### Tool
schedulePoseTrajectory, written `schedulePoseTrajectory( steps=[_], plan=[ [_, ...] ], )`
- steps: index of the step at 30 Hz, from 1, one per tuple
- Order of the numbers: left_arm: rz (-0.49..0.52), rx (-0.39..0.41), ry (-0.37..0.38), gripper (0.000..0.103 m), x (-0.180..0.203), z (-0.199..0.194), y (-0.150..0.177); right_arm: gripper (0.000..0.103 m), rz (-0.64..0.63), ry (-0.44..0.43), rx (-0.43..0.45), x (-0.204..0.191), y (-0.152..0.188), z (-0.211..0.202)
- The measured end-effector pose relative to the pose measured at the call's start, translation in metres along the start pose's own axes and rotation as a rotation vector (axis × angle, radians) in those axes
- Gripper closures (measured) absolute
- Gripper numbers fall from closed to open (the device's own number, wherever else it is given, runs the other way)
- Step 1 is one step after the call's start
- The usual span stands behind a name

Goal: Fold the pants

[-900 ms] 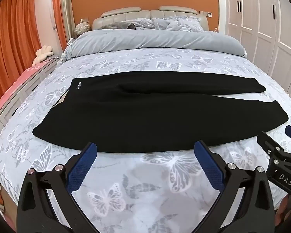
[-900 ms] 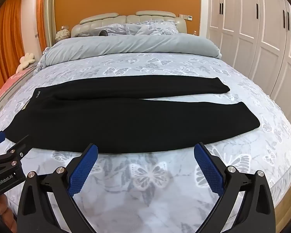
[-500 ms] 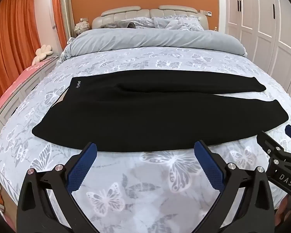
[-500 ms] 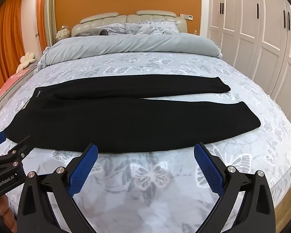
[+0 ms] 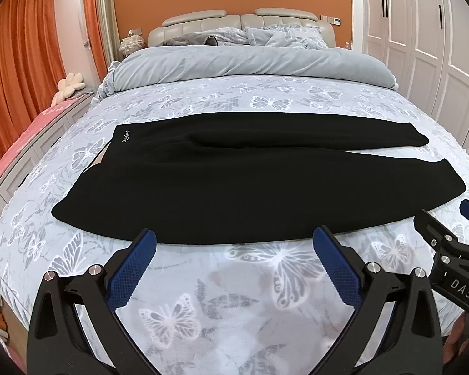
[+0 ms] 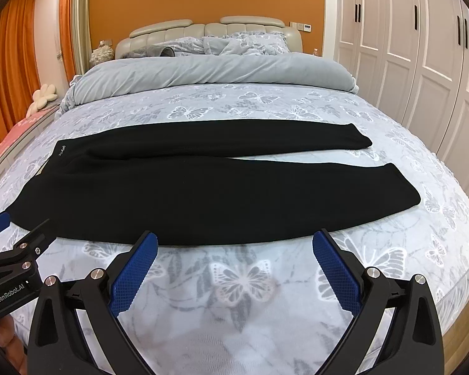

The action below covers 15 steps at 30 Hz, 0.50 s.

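Black pants lie flat across the bed, waistband at the left, both legs stretched to the right and slightly spread; they also show in the right wrist view. My left gripper is open and empty, just in front of the pants' near edge. My right gripper is open and empty, also at the near edge, further right. Each gripper shows at the side of the other's view: the right gripper, the left gripper.
The bed has a grey butterfly-print cover. A folded grey duvet and pillows lie at the headboard. Orange curtains hang at the left, white wardrobe doors stand at the right.
Both views have shifted very slightly; the pants lie as before and both grippers stay open.
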<state>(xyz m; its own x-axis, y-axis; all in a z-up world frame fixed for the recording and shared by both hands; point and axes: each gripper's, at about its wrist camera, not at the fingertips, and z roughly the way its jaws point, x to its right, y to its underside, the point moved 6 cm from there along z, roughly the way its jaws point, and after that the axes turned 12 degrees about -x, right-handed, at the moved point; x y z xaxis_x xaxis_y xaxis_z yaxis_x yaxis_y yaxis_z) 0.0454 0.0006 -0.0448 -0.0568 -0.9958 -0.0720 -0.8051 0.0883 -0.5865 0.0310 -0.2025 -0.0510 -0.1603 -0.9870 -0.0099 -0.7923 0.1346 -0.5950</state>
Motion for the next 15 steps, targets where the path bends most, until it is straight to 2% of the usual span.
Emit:
schedulePoseTrajectory(
  steps=[15],
  plan=[
    [0.000, -0.003, 0.001, 0.005, -0.0003, 0.0007, 0.0009, 0.005, 0.000, 0.000, 0.000, -0.0003, 0.0000, -0.0009]
  ],
)
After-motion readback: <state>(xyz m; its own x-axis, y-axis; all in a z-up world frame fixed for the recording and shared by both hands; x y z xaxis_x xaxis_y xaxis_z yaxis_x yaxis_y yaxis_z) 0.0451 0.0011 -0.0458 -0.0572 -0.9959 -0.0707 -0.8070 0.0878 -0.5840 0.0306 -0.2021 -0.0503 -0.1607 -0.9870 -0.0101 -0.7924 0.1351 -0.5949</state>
